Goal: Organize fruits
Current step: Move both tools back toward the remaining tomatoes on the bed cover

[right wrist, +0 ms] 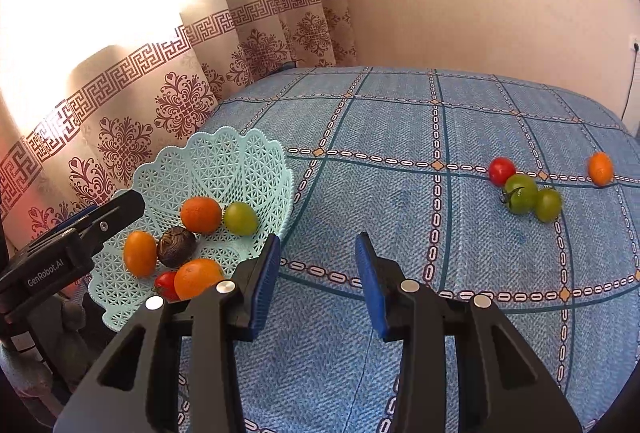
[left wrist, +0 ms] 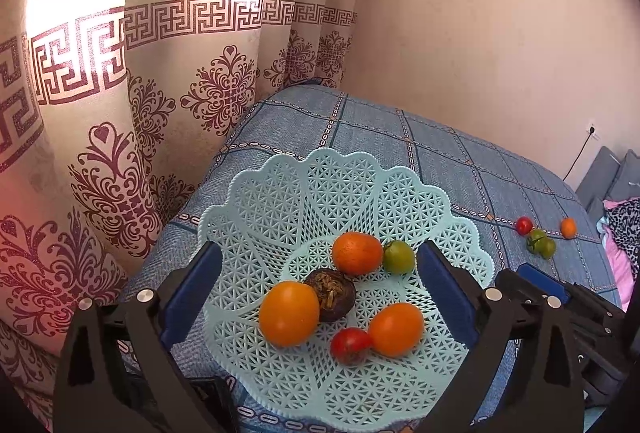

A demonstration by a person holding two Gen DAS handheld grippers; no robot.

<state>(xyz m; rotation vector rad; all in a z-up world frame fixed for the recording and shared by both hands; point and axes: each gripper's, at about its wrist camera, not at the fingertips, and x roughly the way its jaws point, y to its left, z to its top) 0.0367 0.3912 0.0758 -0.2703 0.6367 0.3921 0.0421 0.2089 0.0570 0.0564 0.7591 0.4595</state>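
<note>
Hand-held gripper, right (right wrist: 318, 265): fingers spread, nothing between them, hovering over bare cloth just beside the basket. Hand-held gripper, left (left wrist: 320, 273): fingers spread wide to either side of the basket, holding nothing; whether the pads touch the rim cannot be told.

Basket (left wrist: 352, 169), pale blue lattice plastic, at the table's left end by the curtain (left wrist: 120, 137). Contents, six: three orange fruits (left wrist: 289, 314), one green fruit (left wrist: 399, 256), one small red fruit (left wrist: 351, 345), one dark wrinkled fruit (left wrist: 333, 293).

Loose on the blue checked tablecloth (right wrist: 400, 121), well apart from the basket: red fruit (right wrist: 501, 171), two green fruits (right wrist: 520, 193) touching each other, one orange fruit (right wrist: 600, 168) off on its own.

Progress, as judged: more than half gathered; four left to collect.

Not determinable: kind of fruit (tomatoes, perhaps); the basket's near rim, cut off behind gripper bodies; the table's near edge and right end, lost at the fisheye border.
</note>
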